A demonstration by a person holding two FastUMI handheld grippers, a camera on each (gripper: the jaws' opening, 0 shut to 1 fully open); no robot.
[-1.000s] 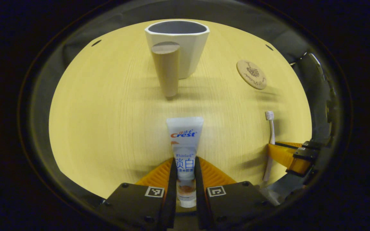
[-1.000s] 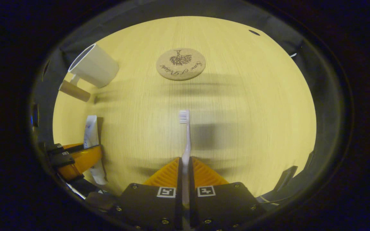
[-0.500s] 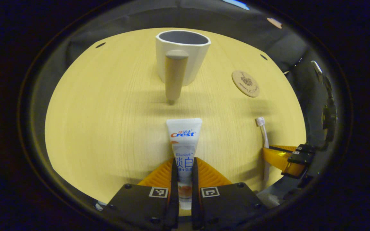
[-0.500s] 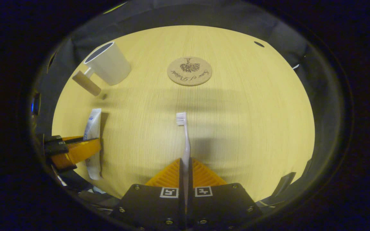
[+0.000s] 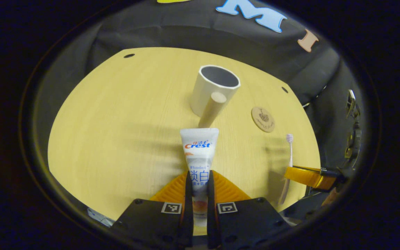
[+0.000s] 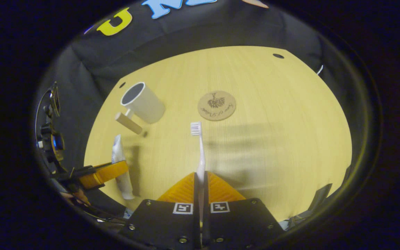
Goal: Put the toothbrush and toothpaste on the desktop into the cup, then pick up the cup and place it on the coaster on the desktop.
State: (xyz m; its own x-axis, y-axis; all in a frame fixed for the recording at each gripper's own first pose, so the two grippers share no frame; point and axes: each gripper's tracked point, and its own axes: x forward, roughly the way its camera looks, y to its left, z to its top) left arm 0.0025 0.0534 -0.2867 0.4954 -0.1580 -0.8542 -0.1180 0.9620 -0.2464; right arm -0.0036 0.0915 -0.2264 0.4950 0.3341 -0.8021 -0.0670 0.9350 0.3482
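While both tools hang above the table (image 5: 99,132), wide bare wood lies left of the cup (image 5: 214,91). Left gripper (image 5: 198,184) is clamped on the toothpaste (image 5: 199,149), tube pointing away toward the cup. Right gripper (image 6: 200,180) pinches the toothbrush (image 6: 198,146), bristles far, short of the coaster (image 6: 217,105).

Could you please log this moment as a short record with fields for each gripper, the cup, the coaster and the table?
left gripper: shut on the toothpaste, tube pointing forward, above the table
right gripper: shut on the toothbrush, bristles forward
cup: upright on the table, wooden handle toward the left gripper, nothing visible inside
coaster: flat, bare, apart from the cup
table: light wood
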